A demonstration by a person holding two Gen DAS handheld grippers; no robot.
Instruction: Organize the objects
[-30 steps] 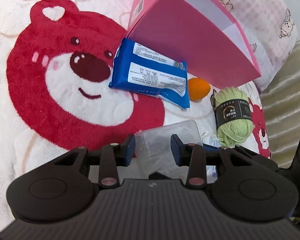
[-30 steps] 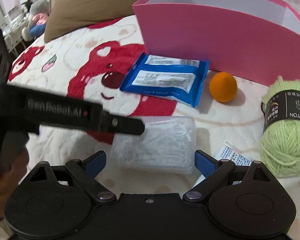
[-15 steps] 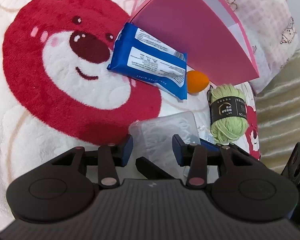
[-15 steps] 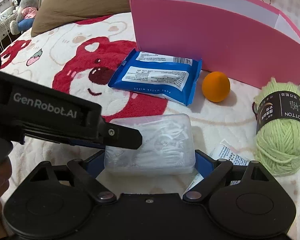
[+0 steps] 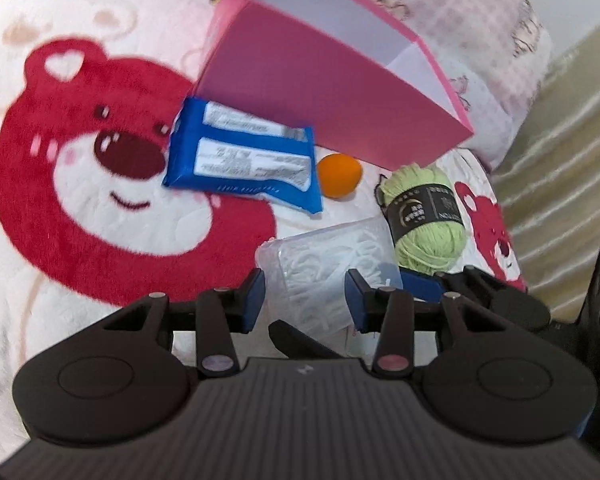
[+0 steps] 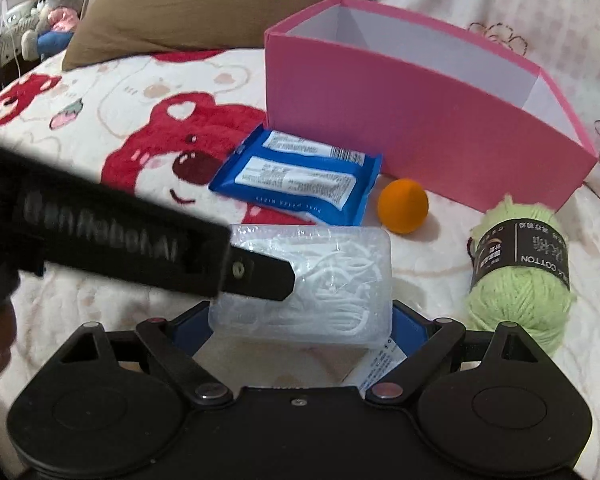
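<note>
A clear plastic box of white floss picks (image 6: 312,280) sits between the fingers of my right gripper (image 6: 300,328), which is shut on its two ends and holds it off the blanket. The box also shows in the left wrist view (image 5: 328,268), where my left gripper (image 5: 306,296) is open and hovers beside it; its body crosses the right wrist view (image 6: 140,248). Behind lie a blue wipes pack (image 6: 300,176), an orange ball (image 6: 403,206), green yarn (image 6: 520,276) and an open pink box (image 6: 420,128).
Everything rests on a bed blanket with a red bear print (image 5: 100,184). A small paper packet (image 6: 380,364) lies under the right gripper. A brown pillow (image 6: 204,4) and a pale patterned pillow (image 6: 520,0) stand behind the pink box.
My right gripper has closed in on the floss box and lifted it. The left gripper has shifted, so its view now tilts up toward the pink box.
</note>
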